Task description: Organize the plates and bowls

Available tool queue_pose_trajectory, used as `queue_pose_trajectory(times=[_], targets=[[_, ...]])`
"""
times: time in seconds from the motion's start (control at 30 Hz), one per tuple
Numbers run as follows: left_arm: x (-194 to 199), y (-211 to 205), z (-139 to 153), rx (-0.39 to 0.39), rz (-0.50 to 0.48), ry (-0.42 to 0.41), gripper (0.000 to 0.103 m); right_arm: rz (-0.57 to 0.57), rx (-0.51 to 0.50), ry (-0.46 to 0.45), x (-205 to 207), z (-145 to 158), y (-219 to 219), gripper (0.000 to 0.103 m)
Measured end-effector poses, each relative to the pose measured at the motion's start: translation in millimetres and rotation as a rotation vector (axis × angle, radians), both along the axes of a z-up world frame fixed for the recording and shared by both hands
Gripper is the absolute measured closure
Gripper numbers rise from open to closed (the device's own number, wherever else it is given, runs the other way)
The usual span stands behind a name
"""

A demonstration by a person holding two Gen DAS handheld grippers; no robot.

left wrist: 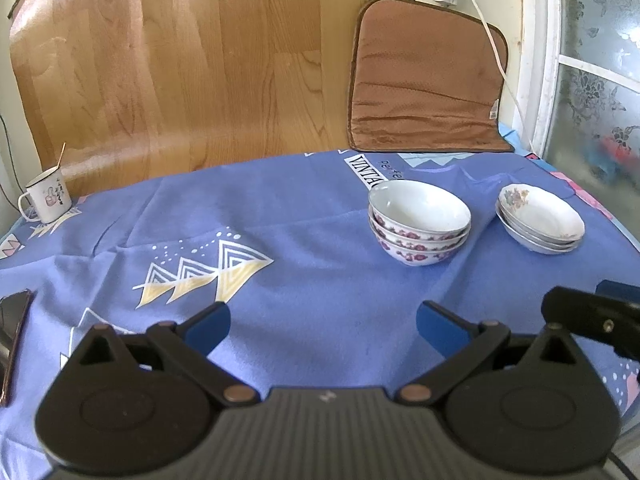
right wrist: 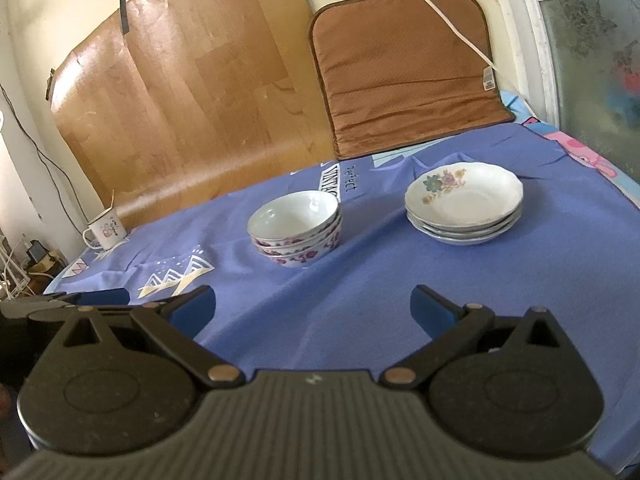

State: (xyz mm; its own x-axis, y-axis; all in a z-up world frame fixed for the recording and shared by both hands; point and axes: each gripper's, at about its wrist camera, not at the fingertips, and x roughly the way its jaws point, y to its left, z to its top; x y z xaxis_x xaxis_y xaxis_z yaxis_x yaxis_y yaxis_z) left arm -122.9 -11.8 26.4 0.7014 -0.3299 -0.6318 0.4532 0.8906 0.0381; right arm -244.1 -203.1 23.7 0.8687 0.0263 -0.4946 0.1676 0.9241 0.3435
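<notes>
Blue patterned cloth [left wrist: 320, 240] is covering the table, and a wood-grain sheet [left wrist: 180, 60] and a brown cushion [left wrist: 424, 80] are leaning against the wall along the far edge. A white cable [left wrist: 494, 40] is hanging down across the cushion from a plug on the wall.

Toward the far right part of the table, a stack of bowls [left wrist: 418, 226] with purple flower bands is sitting upright, the bowls nested one inside another. Just to its right, apart from it, a stack of plates [left wrist: 540, 220] with a flower print on the top plate is resting near the right edge. In the right wrist view the same bowls [right wrist: 296, 226] and plates [right wrist: 464, 208] are sitting side by side, not touching.

A white mug [left wrist: 46, 198] is standing at the far left corner, and a dark phone [left wrist: 14, 320] is lying at the left edge.

The left claw [left wrist: 323, 326] is hovering over bare cloth near the front edge, spread wide and gripping nothing. The right claw [right wrist: 314, 308] is hanging likewise, released and empty, its blue fingers [right wrist: 430, 306] well short of the dishes.
</notes>
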Motion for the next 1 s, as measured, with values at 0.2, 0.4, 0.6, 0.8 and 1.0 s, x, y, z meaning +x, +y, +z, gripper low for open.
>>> queue_pose_trajectory(times=[0.2, 0.4, 0.6, 0.8, 1.0], targets=[[18, 4, -4, -0.056, -0.021, 0.033, 0.0, -0.028, -0.052, -0.003, 9, 3, -10, 0.0], [55, 15, 6, -0.143, -0.019, 0.038, 0.001, 0.043, -0.15, -0.045, 33, 19, -19, 0.0], [94, -4, 21, -0.261, -0.096, 0.144, 0.02, 0.187, -0.081, 0.05, 89, 23, -40, 0.025], [140, -21, -14, -0.41, -0.078, 0.447, 0.053, 0.239, 0.054, 0.225, 149, 8, -65, 0.061], [155, -32, -45, -0.488, -0.07, 0.569, 0.06, 0.269, 0.112, 0.344, 179, -15, -72, 0.063]])
